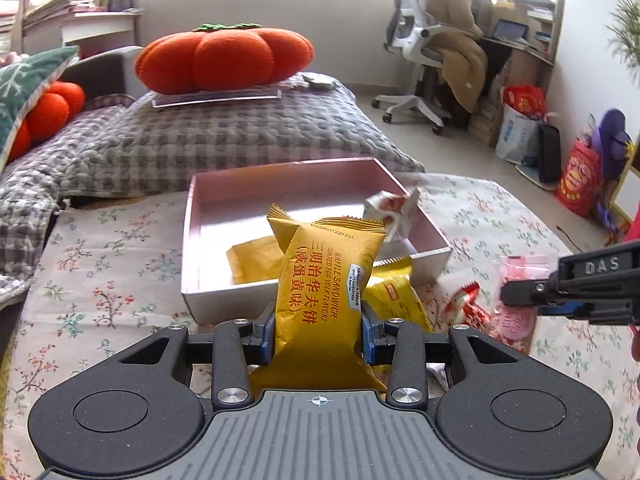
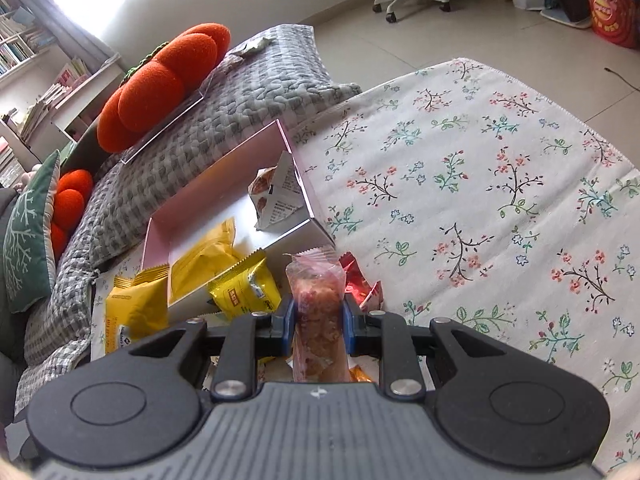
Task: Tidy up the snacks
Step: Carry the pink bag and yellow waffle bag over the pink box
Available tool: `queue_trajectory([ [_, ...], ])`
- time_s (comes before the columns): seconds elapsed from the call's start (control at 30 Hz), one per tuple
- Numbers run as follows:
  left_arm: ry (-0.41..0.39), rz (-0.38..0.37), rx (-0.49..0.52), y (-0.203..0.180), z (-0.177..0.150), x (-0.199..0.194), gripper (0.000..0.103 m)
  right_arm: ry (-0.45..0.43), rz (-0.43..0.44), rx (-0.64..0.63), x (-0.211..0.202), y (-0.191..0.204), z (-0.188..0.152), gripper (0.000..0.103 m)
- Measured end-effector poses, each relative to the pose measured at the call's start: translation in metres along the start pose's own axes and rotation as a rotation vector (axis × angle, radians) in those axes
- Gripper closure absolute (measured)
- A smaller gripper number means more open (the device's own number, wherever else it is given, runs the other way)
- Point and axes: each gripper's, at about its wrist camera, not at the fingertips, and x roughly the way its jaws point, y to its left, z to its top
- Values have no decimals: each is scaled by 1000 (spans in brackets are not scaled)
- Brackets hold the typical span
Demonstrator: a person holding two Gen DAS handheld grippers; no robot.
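Two grips, left fingers (image 1: pixel 318 334) clamping yellow waffle packet (image 1: pixel 326 280), right fingers (image 2: pixel 319 326) pinching pink snack packet (image 2: pixel 318 312)

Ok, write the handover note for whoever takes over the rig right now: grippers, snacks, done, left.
Left gripper: shut on the yellow waffle packet, held before the pink box.
Right gripper: shut on the pink snack pack.
Done: a yellow packet and a white packet lie in the box.
Left: box both held packs, then the gold packet and red wrapper on the floral cloth.
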Motion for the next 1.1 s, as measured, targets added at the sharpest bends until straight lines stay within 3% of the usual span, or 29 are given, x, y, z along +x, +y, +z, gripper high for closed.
queue_trajectory([
  [0.27,-20,69,-98,30,14,0,67,-73,31,21,-5,0,10,82],
  [0.4,-14,56,-134,36,19,10,67,-107,40,-9,0,11,13,82],
  [0.63,-55,89,-145,55,34,23,67,-169,82,-39,2,23,28,82],
  [1.1,-37,19,-209,74,39,61,66,-187,107,-105,29,42,53,82],
])
